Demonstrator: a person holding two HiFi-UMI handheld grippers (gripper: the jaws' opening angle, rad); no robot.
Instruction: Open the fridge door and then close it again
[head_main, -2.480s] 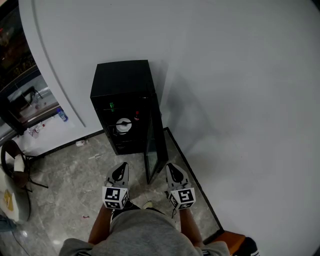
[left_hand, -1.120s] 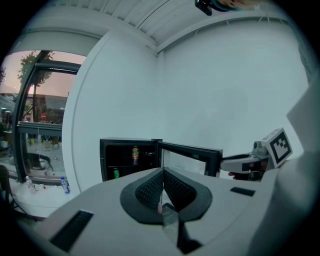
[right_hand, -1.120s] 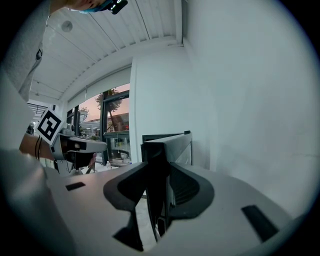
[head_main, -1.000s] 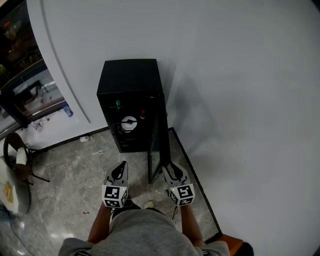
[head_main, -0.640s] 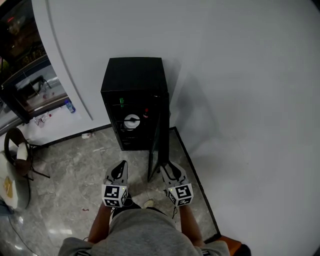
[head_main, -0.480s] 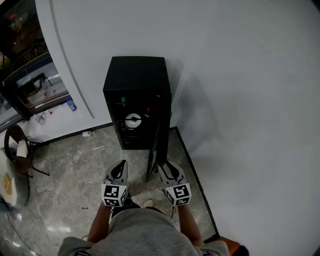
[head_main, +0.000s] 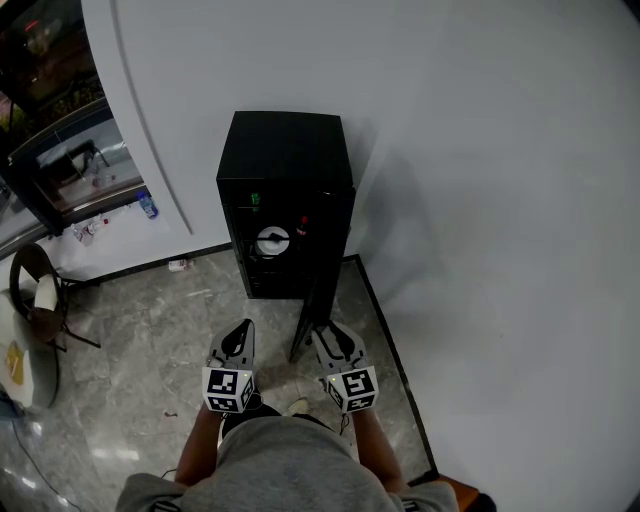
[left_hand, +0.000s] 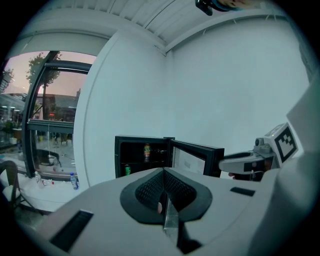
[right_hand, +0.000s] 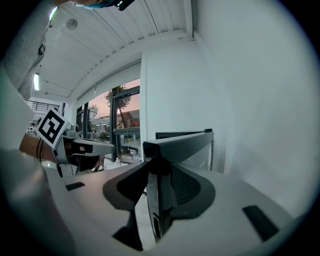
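Note:
The black mini fridge (head_main: 290, 150) stands on the floor against the white wall, its door (head_main: 318, 300) hinged on the right and swung out towards me. My right gripper (head_main: 325, 335) is shut on the door's free edge (right_hand: 185, 145), which fills the gap between its jaws; the jaws have just opened a little. My left gripper (head_main: 240, 335) hangs shut and empty left of the door, in front of the fridge's open inside (left_hand: 142, 155). On the shelves are cans (left_hand: 146, 150) and a white round thing (head_main: 272, 240).
The white wall (head_main: 480, 200) runs close along the door's right side, with a dark baseboard (head_main: 390, 350) at the floor. A chair (head_main: 35, 310) stands at far left. A water bottle (head_main: 148, 206) lies by a glass front at upper left.
The door's free edge has swung leftward, towards the fridge front, with my right gripper on it. Both grippers have moved a little closer to the fridge.

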